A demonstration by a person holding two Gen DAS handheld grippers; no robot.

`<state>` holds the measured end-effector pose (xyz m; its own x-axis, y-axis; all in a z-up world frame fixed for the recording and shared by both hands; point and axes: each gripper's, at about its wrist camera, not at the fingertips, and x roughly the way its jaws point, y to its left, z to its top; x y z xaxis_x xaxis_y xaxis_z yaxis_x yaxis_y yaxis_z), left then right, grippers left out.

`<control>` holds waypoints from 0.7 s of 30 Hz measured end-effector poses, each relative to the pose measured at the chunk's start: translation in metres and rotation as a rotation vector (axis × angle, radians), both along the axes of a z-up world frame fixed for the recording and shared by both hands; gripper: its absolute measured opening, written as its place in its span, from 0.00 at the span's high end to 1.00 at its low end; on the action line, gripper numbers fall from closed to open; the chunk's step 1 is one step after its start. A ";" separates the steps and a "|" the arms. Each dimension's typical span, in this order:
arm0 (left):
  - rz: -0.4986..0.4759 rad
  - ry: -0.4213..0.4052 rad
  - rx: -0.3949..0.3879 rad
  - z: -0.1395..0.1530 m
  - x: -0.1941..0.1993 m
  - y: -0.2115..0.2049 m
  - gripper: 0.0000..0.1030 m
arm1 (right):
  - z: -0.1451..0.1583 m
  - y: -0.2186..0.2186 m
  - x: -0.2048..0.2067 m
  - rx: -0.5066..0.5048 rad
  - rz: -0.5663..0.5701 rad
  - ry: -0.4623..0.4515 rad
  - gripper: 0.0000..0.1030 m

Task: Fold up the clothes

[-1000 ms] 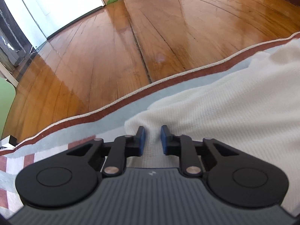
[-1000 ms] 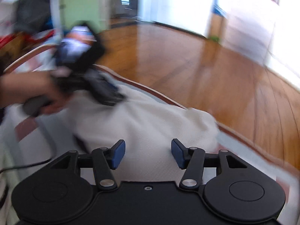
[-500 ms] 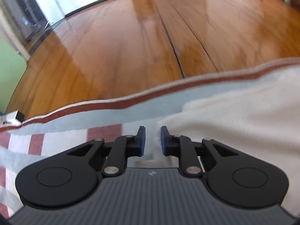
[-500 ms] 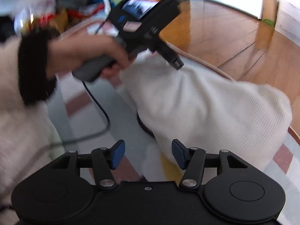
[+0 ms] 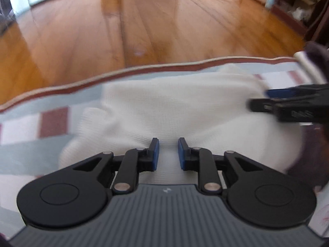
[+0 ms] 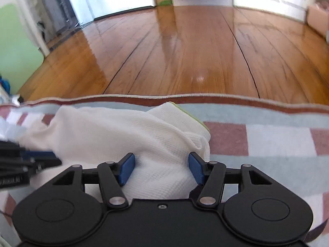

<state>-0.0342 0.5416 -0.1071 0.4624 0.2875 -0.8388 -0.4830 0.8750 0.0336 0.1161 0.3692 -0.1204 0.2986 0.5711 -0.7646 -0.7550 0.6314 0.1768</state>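
From the left wrist view, the left gripper [image 5: 168,153] hangs low over a cream waffle-knit garment [image 5: 174,107] that lies bunched on a checked rug [image 5: 53,121] of pale blue, white and dull red squares, close to the rug's red-bordered edge, with the wooden floor [image 5: 144,30] beyond. The blue fingers [image 5: 154,154] stand a narrow gap apart, and a ridge of the knit rises between them; the frame is soft with blur, so I cannot tell whether the pads truly pinch that ridge or only straddle it. Its jaws have just been opening a little. The right gripper [image 5: 259,100] comes in from the right edge, over the far side of the cloth.

From the right wrist view, the right gripper [image 6: 161,168] is released, its fingers [image 6: 196,169] set wide either side of a rolled fold at the garment's near right corner, not pressing on it. A thin yellow-green edge peeks from under the top layer at the far corner. The left gripper's black tip [image 6: 30,162] shows at the left edge, beside the cloth.

The knit looks light, soft and limp, so it will likely sag and bunch wherever it is lifted. It is not fragile and should not slip against rubbery pads. A firm hold belongs on a doubled edge or corner, one in each gripper, kept taut between them
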 end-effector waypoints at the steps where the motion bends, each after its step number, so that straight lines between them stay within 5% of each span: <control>1: 0.024 0.018 0.032 -0.004 0.000 0.004 0.80 | -0.001 0.003 -0.004 -0.006 0.014 -0.021 0.39; 4: 0.090 0.013 0.016 -0.006 -0.004 0.021 0.81 | 0.010 0.000 -0.015 0.026 0.005 -0.022 0.40; 8: 0.116 0.088 0.187 -0.011 -0.005 0.020 0.84 | 0.041 -0.014 -0.057 0.171 0.204 -0.132 0.39; 10: 0.149 0.046 0.135 -0.005 -0.010 0.028 0.84 | 0.049 -0.019 -0.081 0.172 0.361 -0.183 0.38; 13: 0.135 -0.084 0.042 0.024 -0.030 0.023 0.85 | 0.036 -0.010 -0.103 0.043 0.496 -0.271 0.39; 16: -0.019 -0.155 -0.030 0.044 -0.044 -0.005 0.79 | 0.015 -0.007 -0.092 -0.023 0.453 -0.334 0.38; 17: -0.074 -0.154 -0.056 0.045 -0.048 -0.015 0.71 | 0.014 -0.009 -0.082 0.001 0.432 -0.292 0.38; 21: -0.080 0.030 -0.042 0.012 -0.042 -0.022 0.69 | 0.012 -0.011 -0.052 0.063 0.363 -0.157 0.38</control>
